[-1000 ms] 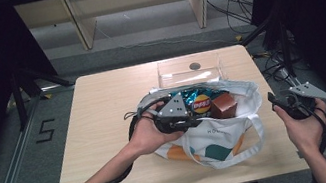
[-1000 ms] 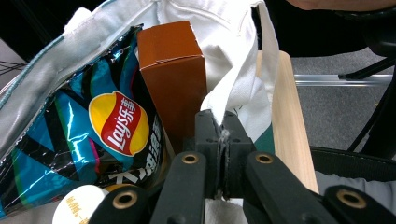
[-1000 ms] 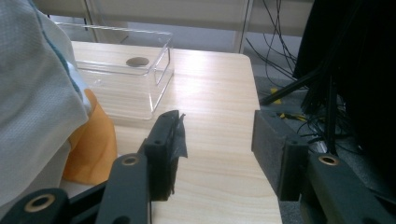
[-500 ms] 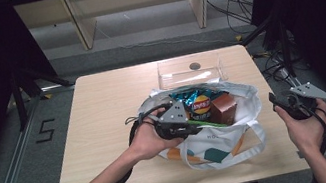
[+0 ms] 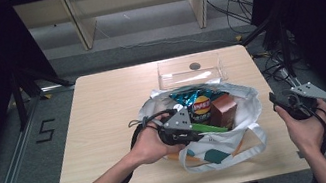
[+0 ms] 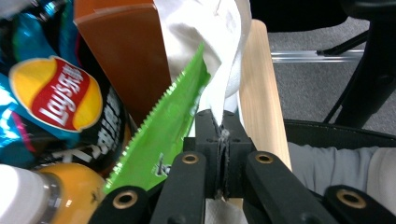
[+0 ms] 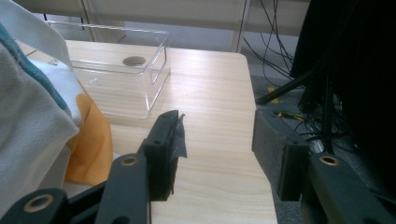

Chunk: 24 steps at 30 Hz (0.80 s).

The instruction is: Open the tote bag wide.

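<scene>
White cloth of the tote bag [image 5: 222,149] is pinched thin at its near rim by the left gripper [image 6: 222,128], jaws closed tight on the fabric w/ a green packet [image 6: 170,121] just beside them; bag sits mid-table, packed w/ a Lay's chip bag [image 5: 200,106], brown box [image 5: 224,109] & an orange bottle [image 6: 70,193]. Risk, imo: grip is only on a thin fold, so a hard tug could slip it or tip the contents out. Right gripper [image 7: 217,149] hangs off the table's right edge, jaws wide apart, holding nothing, clear tray [image 7: 116,79] well ahead.
</scene>
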Each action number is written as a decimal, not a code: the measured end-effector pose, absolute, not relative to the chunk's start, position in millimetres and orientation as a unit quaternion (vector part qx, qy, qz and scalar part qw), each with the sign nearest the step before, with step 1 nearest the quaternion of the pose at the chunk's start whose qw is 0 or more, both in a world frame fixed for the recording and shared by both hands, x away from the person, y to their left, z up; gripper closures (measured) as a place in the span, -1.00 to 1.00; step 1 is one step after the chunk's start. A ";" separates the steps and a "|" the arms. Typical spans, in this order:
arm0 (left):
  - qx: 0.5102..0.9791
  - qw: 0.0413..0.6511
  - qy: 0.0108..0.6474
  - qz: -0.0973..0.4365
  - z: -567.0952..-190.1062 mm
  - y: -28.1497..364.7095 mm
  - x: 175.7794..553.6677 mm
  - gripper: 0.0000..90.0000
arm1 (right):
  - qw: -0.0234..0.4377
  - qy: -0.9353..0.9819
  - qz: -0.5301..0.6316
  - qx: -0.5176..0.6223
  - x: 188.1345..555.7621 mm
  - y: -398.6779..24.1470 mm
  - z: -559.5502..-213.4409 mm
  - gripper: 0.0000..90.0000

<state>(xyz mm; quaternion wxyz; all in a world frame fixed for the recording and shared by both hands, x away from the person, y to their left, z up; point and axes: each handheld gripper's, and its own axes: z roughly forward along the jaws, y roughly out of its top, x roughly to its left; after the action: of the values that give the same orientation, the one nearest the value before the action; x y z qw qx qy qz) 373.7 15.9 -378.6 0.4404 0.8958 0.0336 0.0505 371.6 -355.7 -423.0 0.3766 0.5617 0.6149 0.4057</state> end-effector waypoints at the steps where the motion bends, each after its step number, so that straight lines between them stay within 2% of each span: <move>1: 0.896 0.440 0.034 0.050 -378.6 15.9 373.7 0.94 | 0.377 0.615 0.406 0.562 371.6 -355.7 -423.0 0.16; 6: 0.897 0.437 0.051 0.036 -388.3 13.3 378.7 0.95 | 0.362 0.623 0.403 0.564 370.7 -355.7 -422.1 0.16; 9: 0.900 0.431 0.055 0.030 -397.5 10.4 382.5 0.95 | 0.381 0.624 0.404 0.550 373.1 -358.8 -423.2 0.16; 12: 0.902 0.426 0.063 0.023 -405.3 8.3 384.9 0.95 | 0.368 0.622 0.402 0.562 371.4 -357.0 -422.8 0.16; 14: 0.904 0.422 0.066 0.022 -409.3 7.0 386.6 0.95 | 0.379 0.628 0.398 0.552 372.5 -358.9 -422.7 0.16; 24: 0.907 0.410 0.087 0.026 -437.1 1.3 394.4 0.95 | 0.373 0.617 0.405 0.563 371.3 -356.3 -423.1 0.16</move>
<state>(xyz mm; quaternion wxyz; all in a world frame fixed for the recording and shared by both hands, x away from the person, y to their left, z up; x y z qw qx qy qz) 394.4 1.3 -437.1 0.4102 0.9075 0.0869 0.0264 371.3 -356.3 -423.1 0.3727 0.5626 0.6168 0.4050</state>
